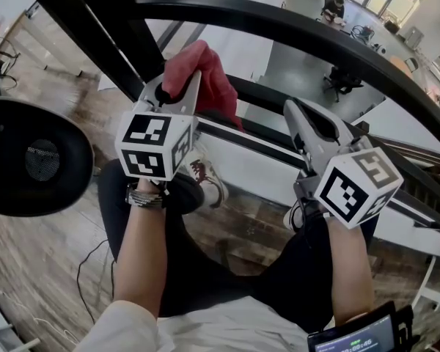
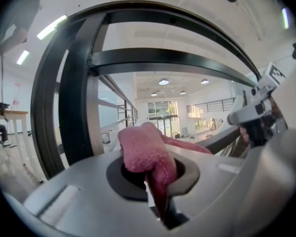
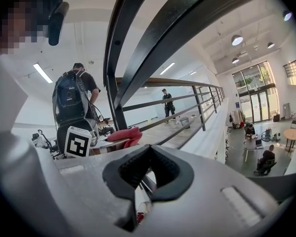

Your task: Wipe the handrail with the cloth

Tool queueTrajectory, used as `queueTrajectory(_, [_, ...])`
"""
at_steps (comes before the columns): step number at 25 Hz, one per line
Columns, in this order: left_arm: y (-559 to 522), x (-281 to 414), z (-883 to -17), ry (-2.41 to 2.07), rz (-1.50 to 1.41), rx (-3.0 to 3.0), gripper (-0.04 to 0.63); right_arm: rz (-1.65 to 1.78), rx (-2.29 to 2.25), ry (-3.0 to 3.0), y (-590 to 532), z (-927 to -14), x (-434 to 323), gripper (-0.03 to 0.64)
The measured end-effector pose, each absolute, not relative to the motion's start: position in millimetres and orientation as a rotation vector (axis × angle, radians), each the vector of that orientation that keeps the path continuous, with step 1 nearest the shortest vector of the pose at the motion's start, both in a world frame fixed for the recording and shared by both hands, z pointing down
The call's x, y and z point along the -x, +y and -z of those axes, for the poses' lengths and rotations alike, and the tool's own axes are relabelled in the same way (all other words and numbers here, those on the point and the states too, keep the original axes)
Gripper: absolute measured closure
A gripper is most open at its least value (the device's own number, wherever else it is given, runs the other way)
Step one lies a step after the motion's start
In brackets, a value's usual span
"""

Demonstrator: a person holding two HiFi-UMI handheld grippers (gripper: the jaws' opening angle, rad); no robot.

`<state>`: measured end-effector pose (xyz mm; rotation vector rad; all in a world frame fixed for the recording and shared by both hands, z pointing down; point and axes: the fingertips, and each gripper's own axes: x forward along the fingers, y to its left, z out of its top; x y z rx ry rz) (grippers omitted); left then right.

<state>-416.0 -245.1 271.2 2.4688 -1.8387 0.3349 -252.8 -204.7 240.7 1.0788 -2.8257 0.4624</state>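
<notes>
The red cloth is bunched between the jaws of my left gripper, which is shut on it just under the black handrail. In the left gripper view the cloth bulges out of the left gripper and trails toward a lower rail bar. My right gripper is held to the right, near the lower bar, shut with nothing in it. From the right gripper the handrail runs overhead, and the cloth shows at left.
A round black object sits at the left over the wooden floor. Beyond the railing is an open drop to a lower floor. A person with a backpack stands nearby. A small screen is at bottom right.
</notes>
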Motion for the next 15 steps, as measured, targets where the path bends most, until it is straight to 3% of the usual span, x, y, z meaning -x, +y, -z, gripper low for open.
queueTrajectory(15, [-248.8,453.3,-270.6,-1.978,-0.329,-2.381,0.565,-0.460,-1.042,-2.820,-203.2,-243.0,268.7,0.615])
